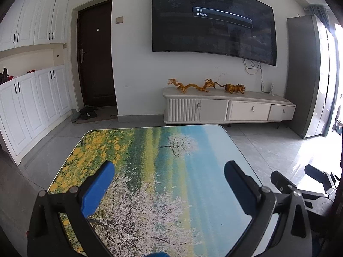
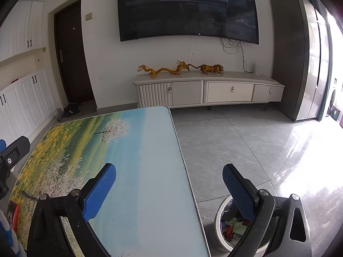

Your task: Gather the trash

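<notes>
A white trash bin (image 2: 220,218) stands on the floor beside the table's right edge, holding several coloured wrappers (image 2: 233,224). My right gripper (image 2: 169,171) is open above that table edge, its right finger over the bin, nothing between its blue pads. My left gripper (image 1: 169,171) is open over the table (image 1: 150,171) with its landscape print, holding nothing. The right gripper's black body (image 1: 300,184) shows at the right of the left wrist view. A red item (image 2: 12,214) lies at the table's near left corner, partly hidden.
A white TV cabinet (image 1: 227,107) with golden dragon and tiger figurines stands against the far wall under a wall-mounted TV (image 1: 212,19). White cupboards (image 1: 27,107) line the left wall by a dark door. A grey fridge (image 2: 295,60) stands at the right. Tiled floor (image 2: 246,145) surrounds the table.
</notes>
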